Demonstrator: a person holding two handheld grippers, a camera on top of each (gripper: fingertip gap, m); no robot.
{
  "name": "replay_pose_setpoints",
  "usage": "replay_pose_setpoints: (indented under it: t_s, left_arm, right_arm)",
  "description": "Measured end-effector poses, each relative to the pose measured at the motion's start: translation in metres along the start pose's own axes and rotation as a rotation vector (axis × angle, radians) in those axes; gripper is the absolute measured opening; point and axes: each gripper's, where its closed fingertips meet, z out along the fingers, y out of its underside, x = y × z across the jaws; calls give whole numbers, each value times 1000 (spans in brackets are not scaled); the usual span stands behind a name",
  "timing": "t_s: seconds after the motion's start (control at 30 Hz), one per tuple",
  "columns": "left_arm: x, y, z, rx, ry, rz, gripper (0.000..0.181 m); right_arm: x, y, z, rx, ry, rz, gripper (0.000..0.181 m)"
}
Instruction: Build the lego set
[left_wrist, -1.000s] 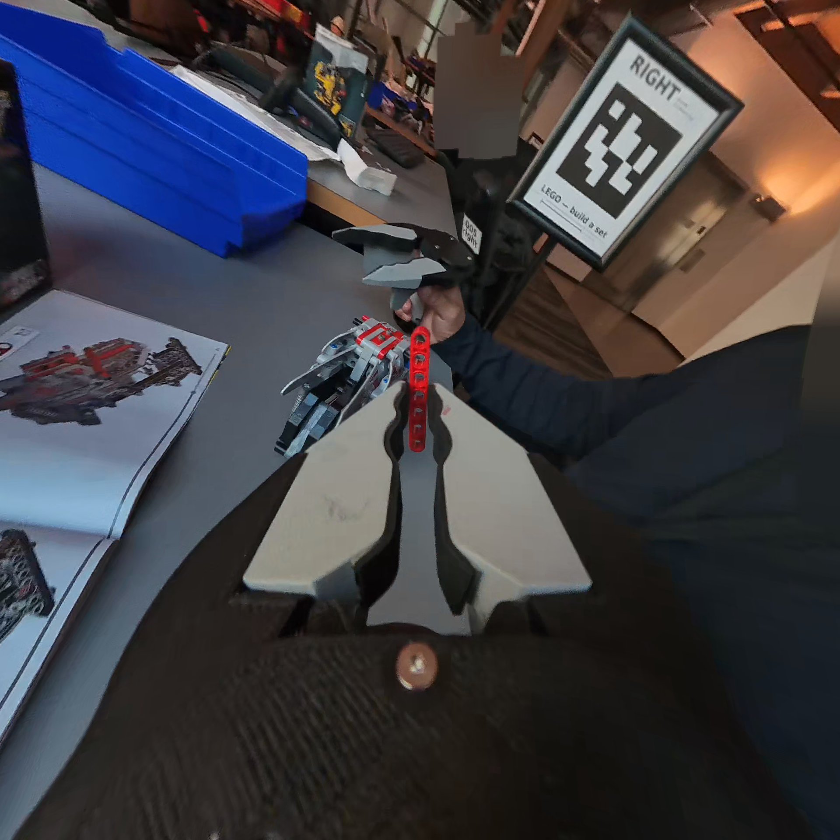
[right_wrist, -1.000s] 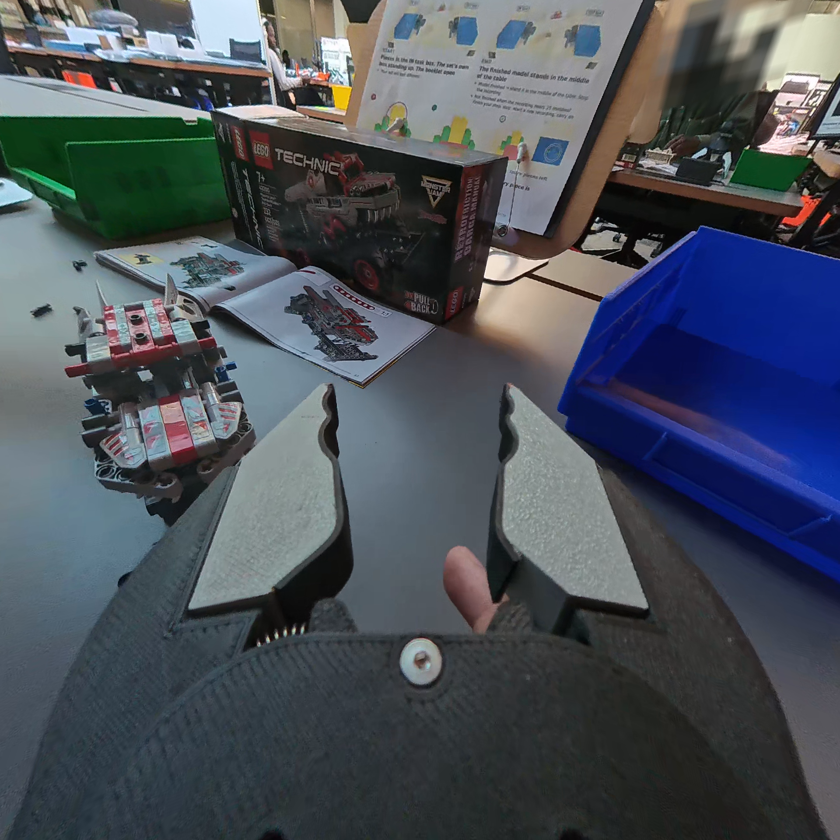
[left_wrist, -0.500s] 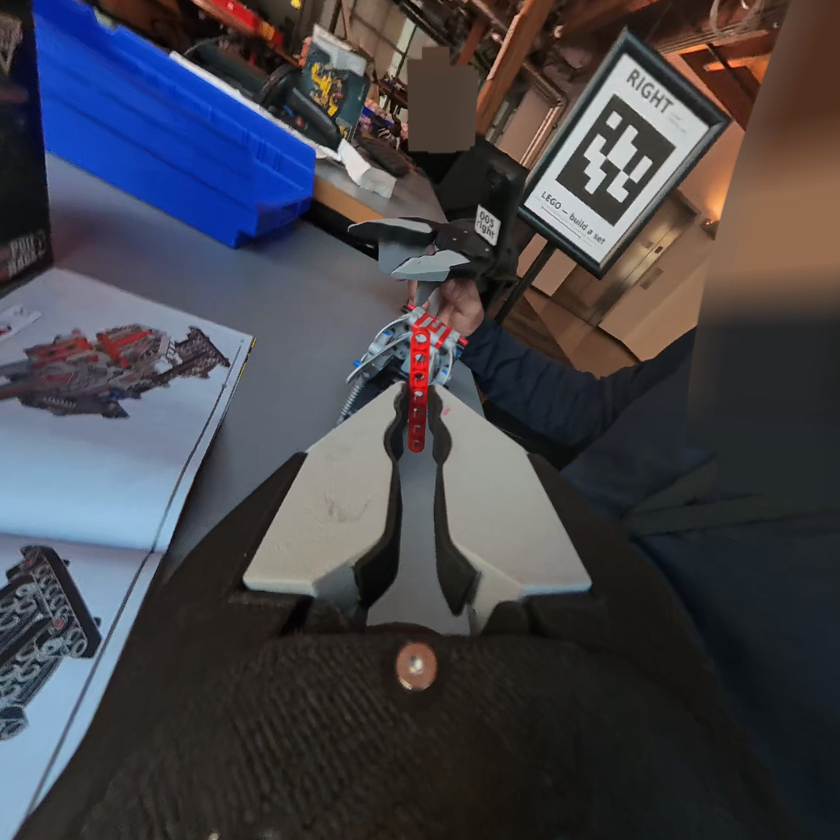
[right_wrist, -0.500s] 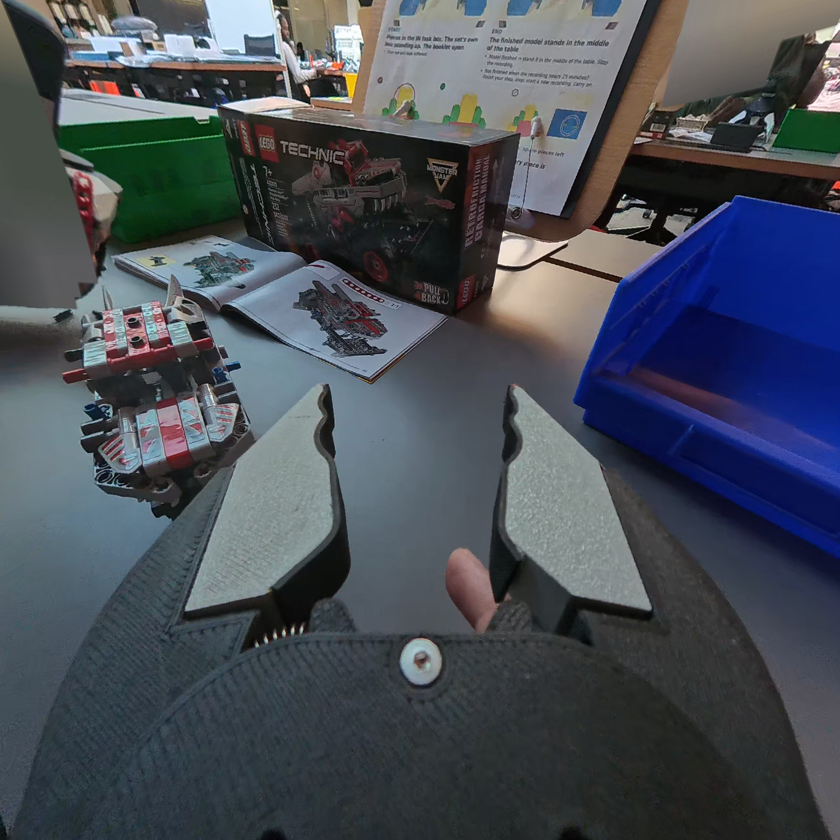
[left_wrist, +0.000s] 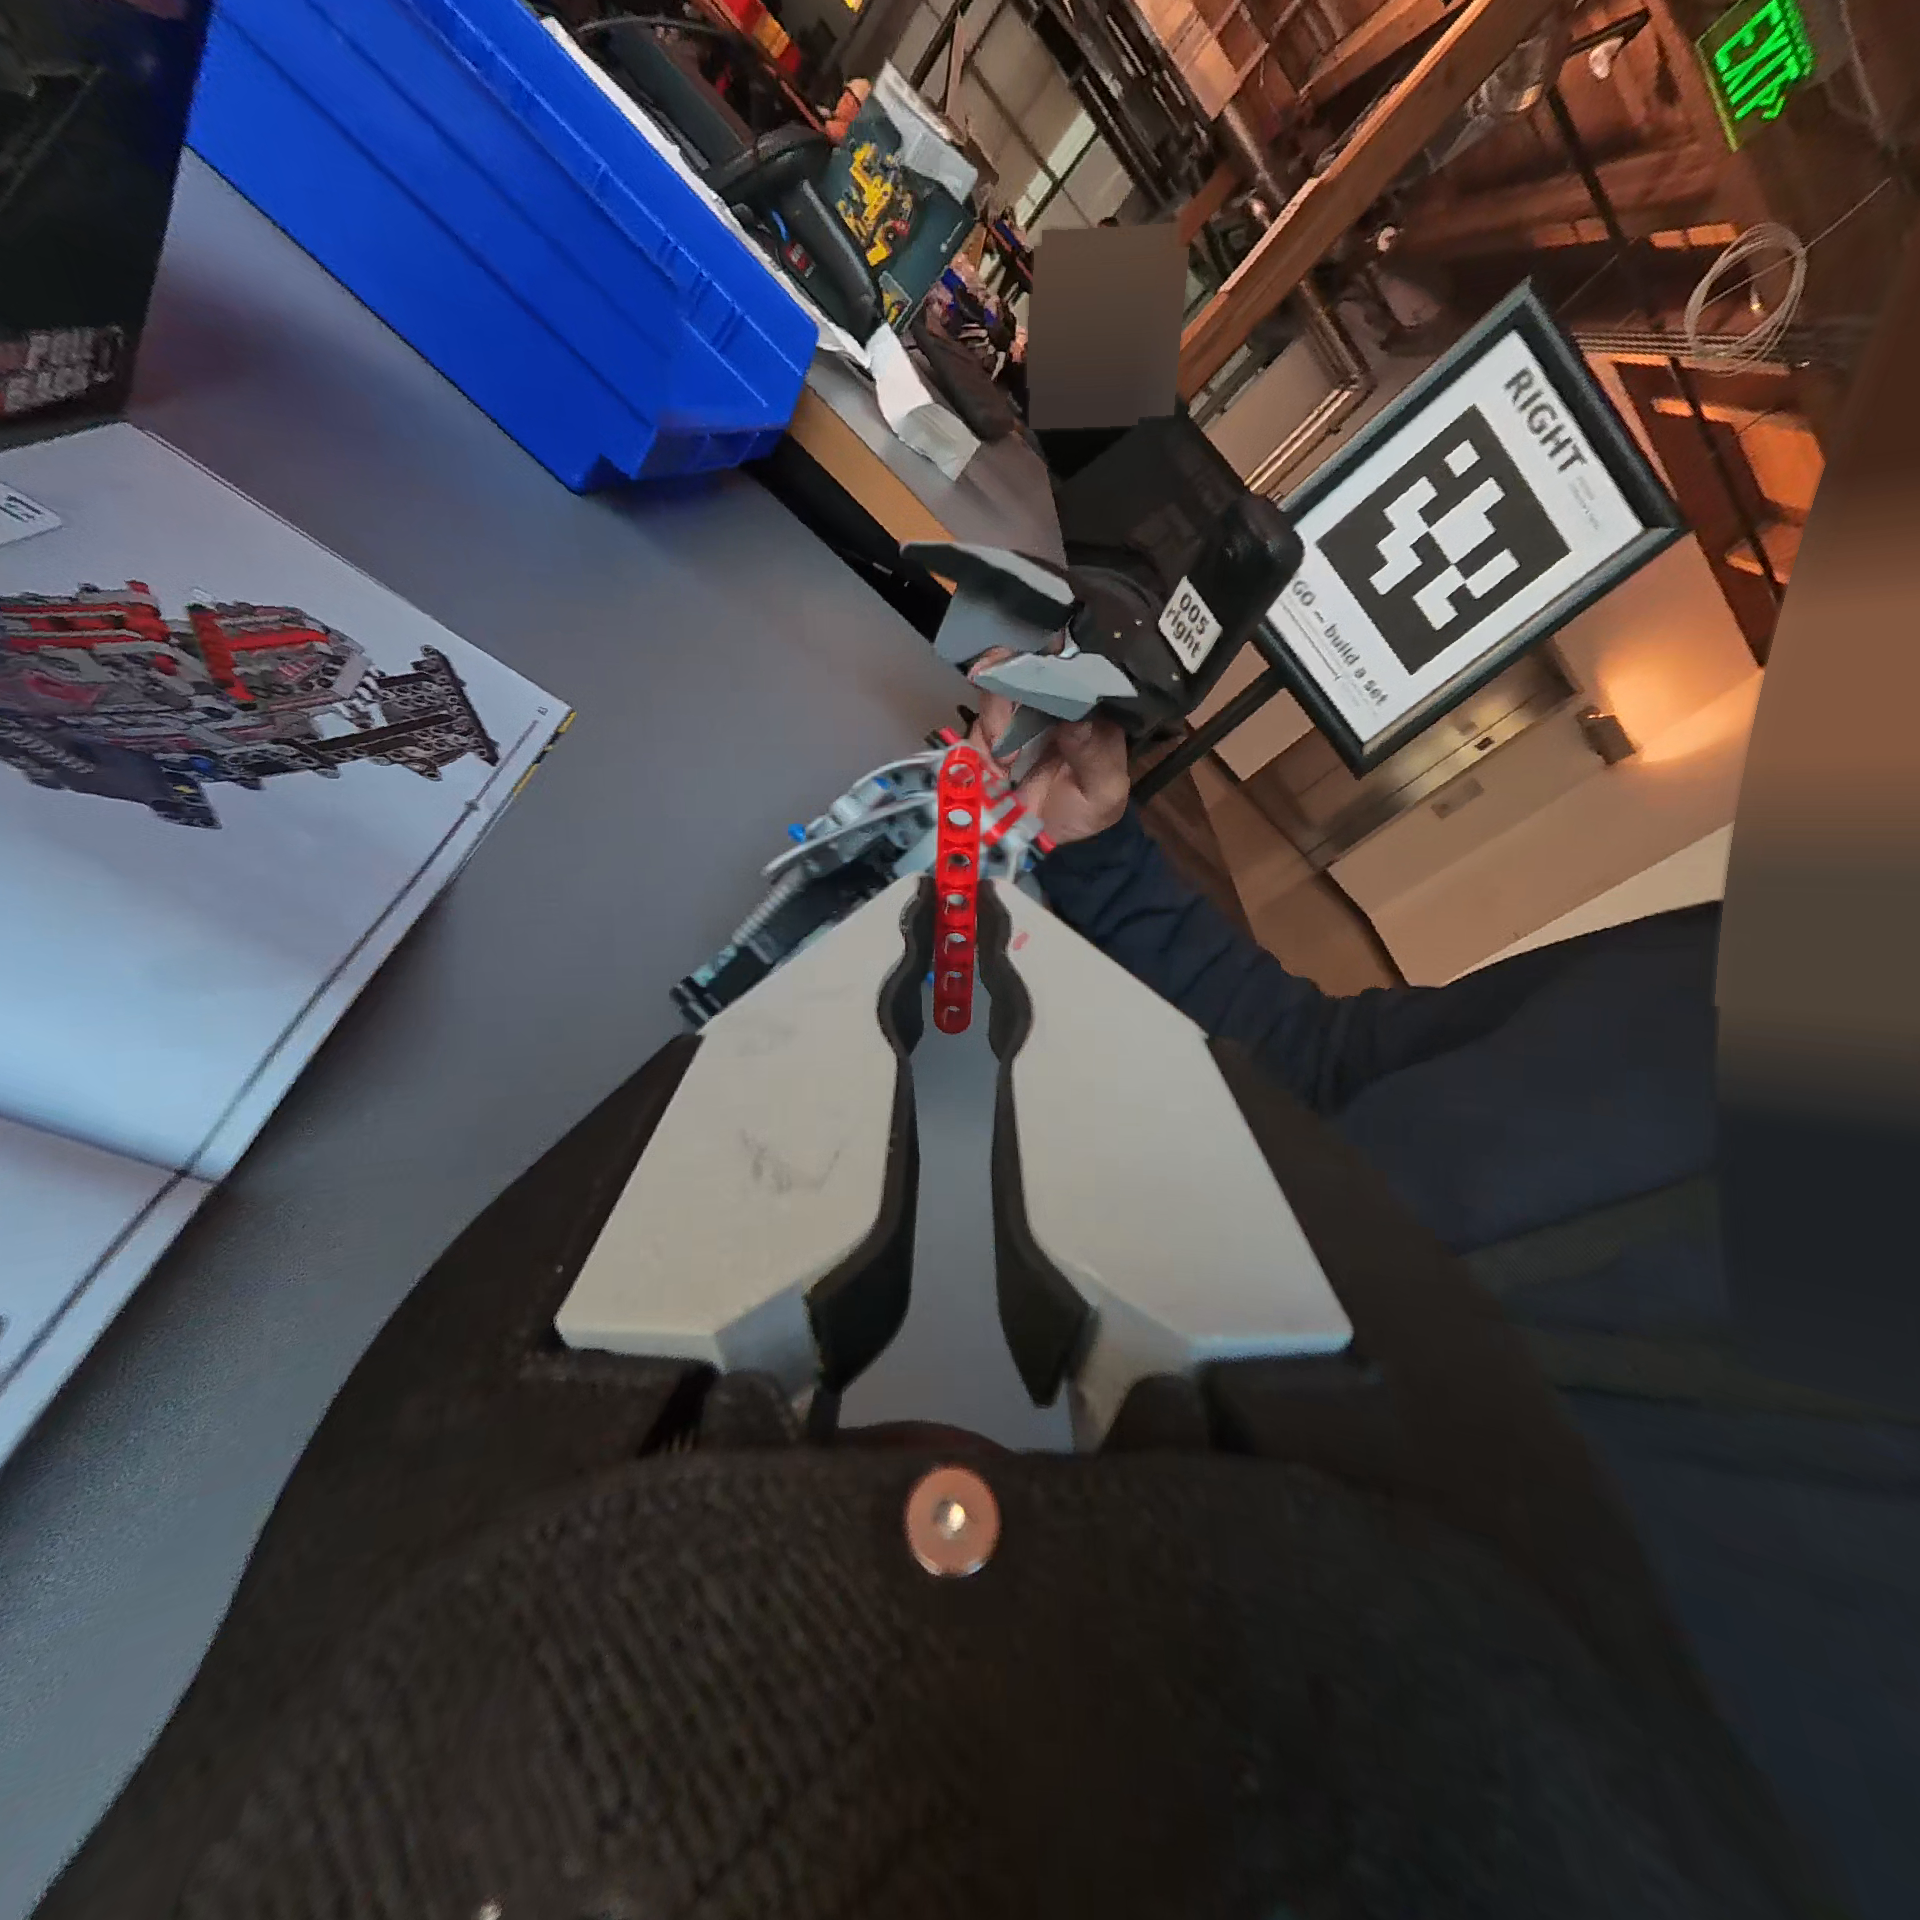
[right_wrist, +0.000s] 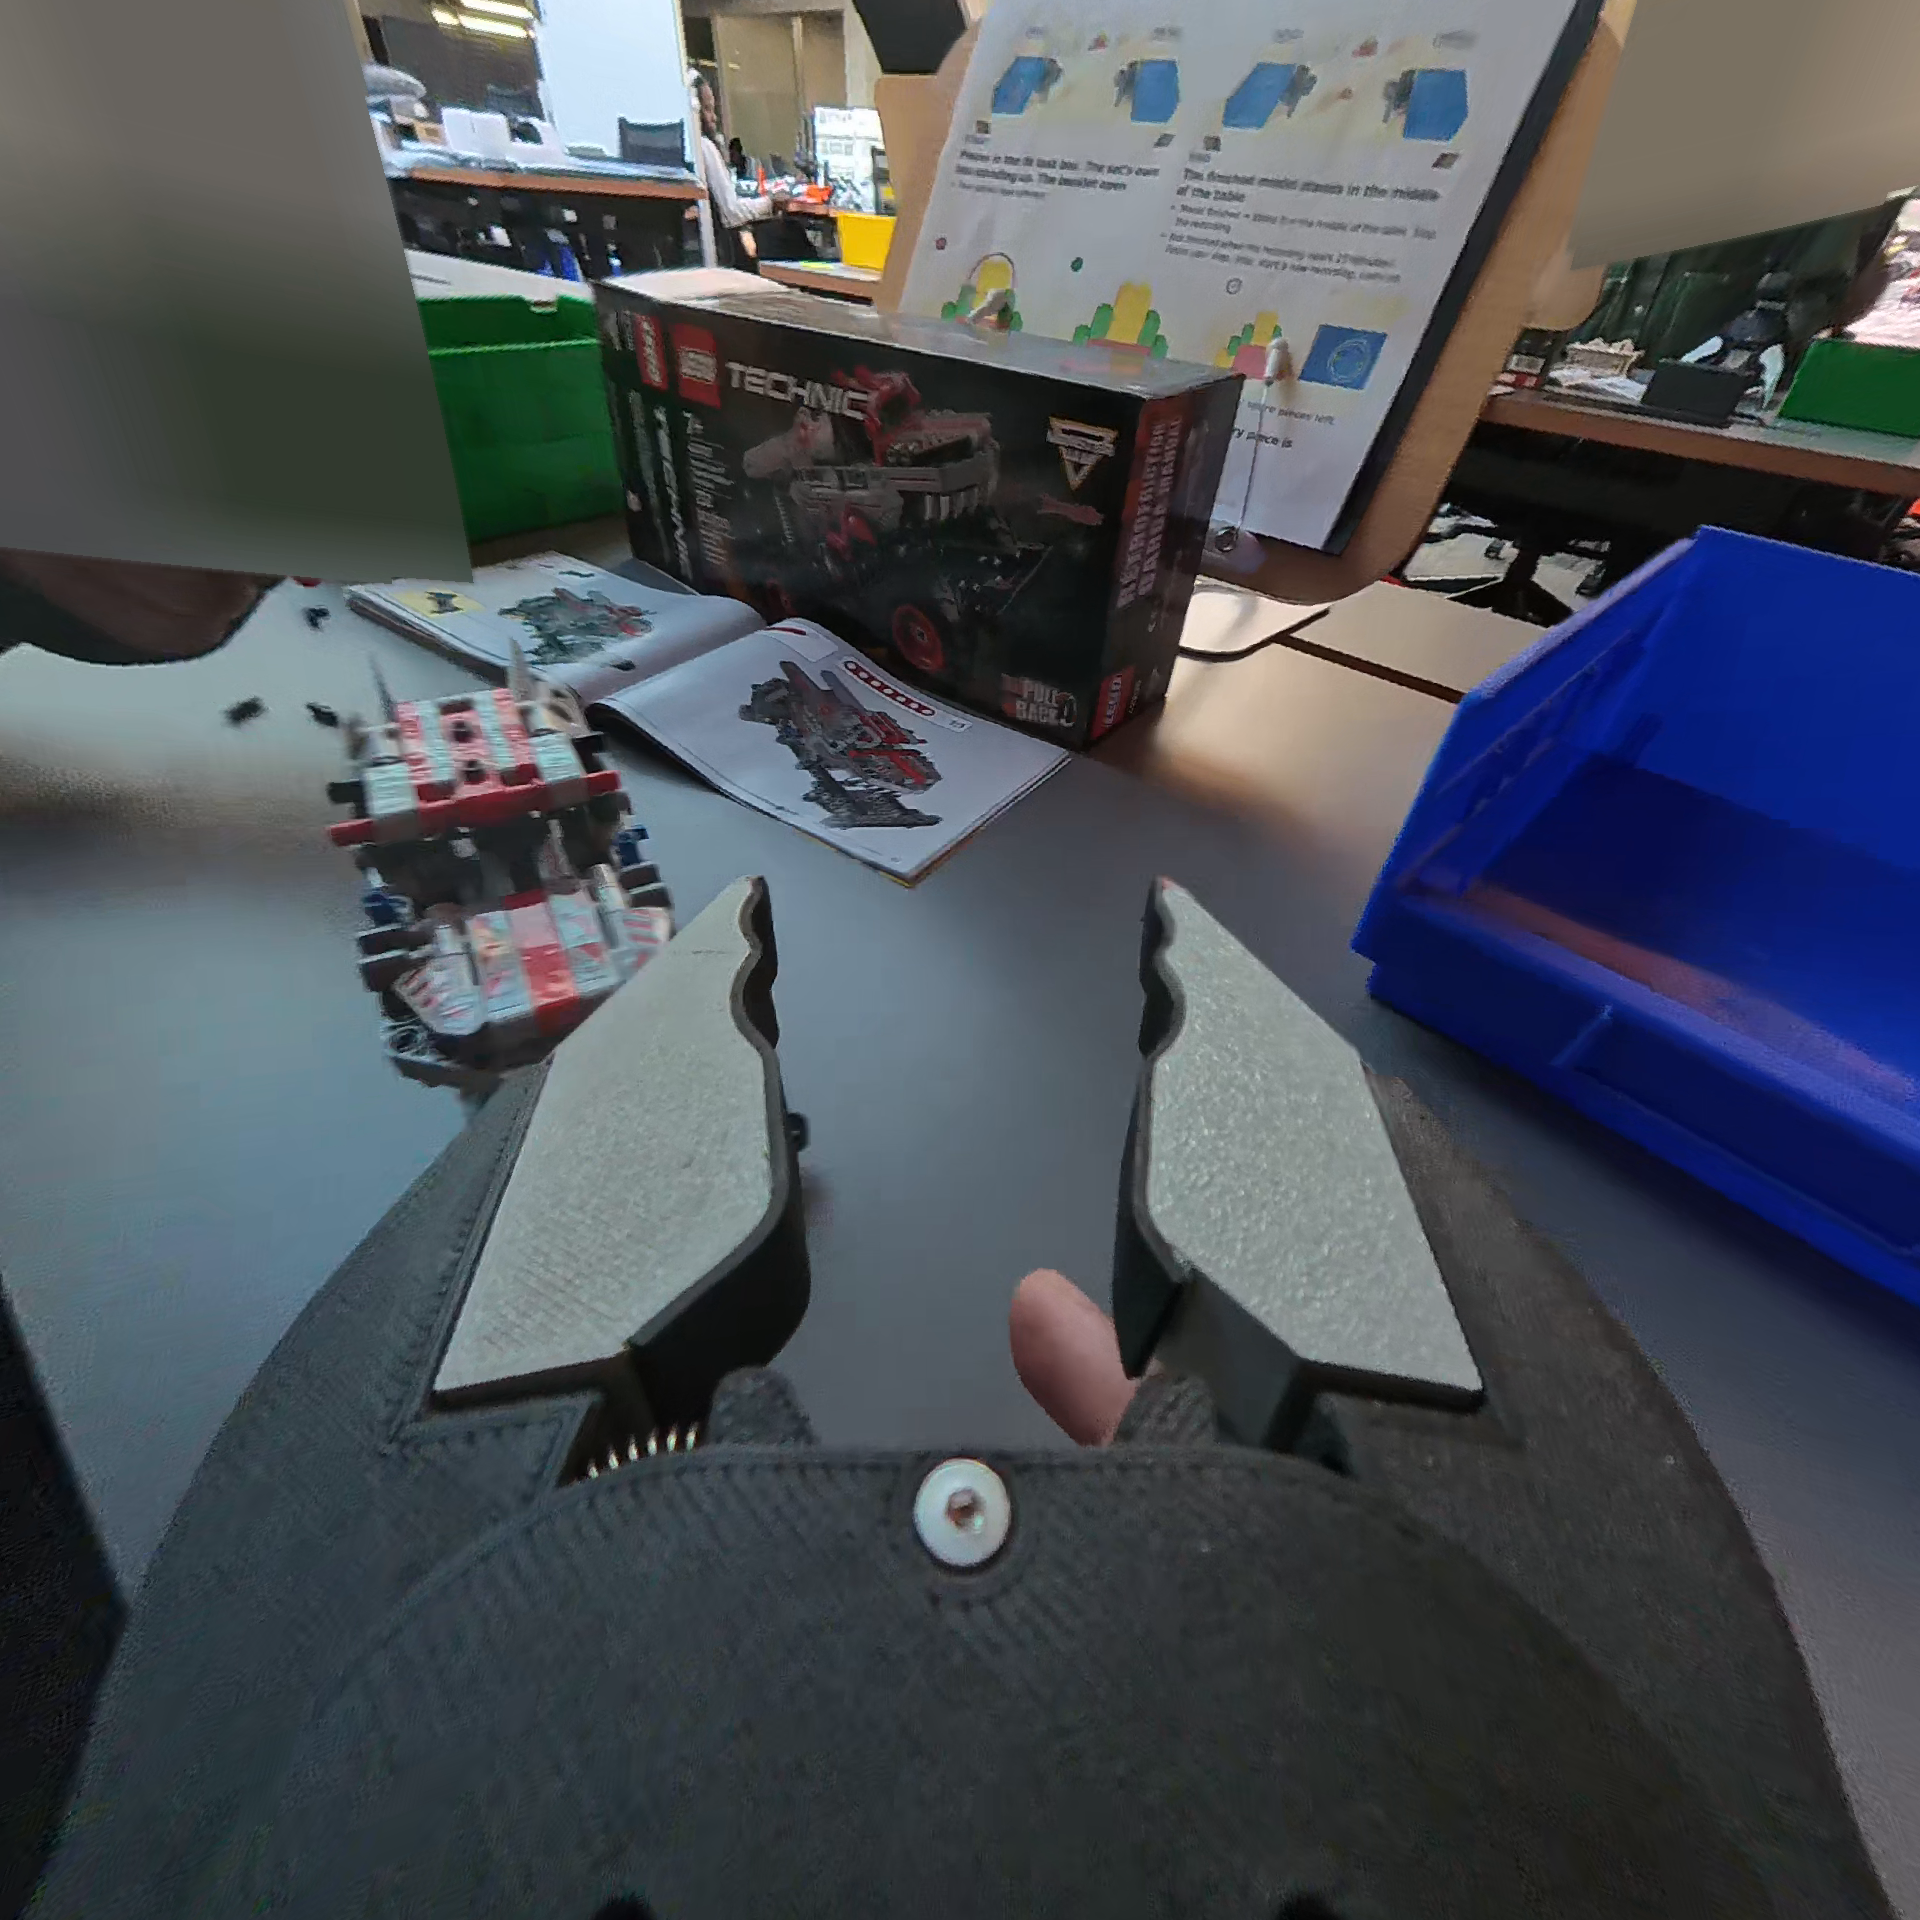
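Observation:
My left gripper (left_wrist: 954, 914) is shut on a red beam with holes (left_wrist: 956, 883), which sticks out past the fingertips. Just beyond it lies the partly built grey, red and black model (left_wrist: 831, 862) on the grey table (left_wrist: 623, 665). My right gripper (right_wrist: 956, 914) is open and empty, low over the table, with the model (right_wrist: 488, 873) to its left. The right gripper also shows in the left wrist view (left_wrist: 1023, 644), open, just behind the model, with a hand under it.
An open instruction booklet (left_wrist: 208, 831) lies left of the model; it also shows in the right wrist view (right_wrist: 831, 748). A dark set box (right_wrist: 914, 499) stands behind it. A blue bin (right_wrist: 1683, 935) sits at right, a green bin (right_wrist: 520, 416) far left. Small black parts (right_wrist: 244, 712) lie loose. The tips of one gripper are about 25 cm away from the tips of the other.
My left gripper has carried the red beam closer to the model. The right gripper has shifted left toward the model and stays open.

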Motion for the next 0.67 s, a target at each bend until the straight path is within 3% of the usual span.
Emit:
replay_pose_setpoints:
  t_s: [0.3,0.47,0.67]
  left_arm:
    - [49,33,27,-33,14,-81,4]
    - [67,61,60,-94,60,-189,5]
    - [81,77,70,-103,171,-376,4]
  right_arm:
    - [-115,-49,-41,19,-204,-118,62]
    - [-183,-40,-20,-129,-271,-281,76]
    - [-202,-25,0,-215,-193,-608,74]
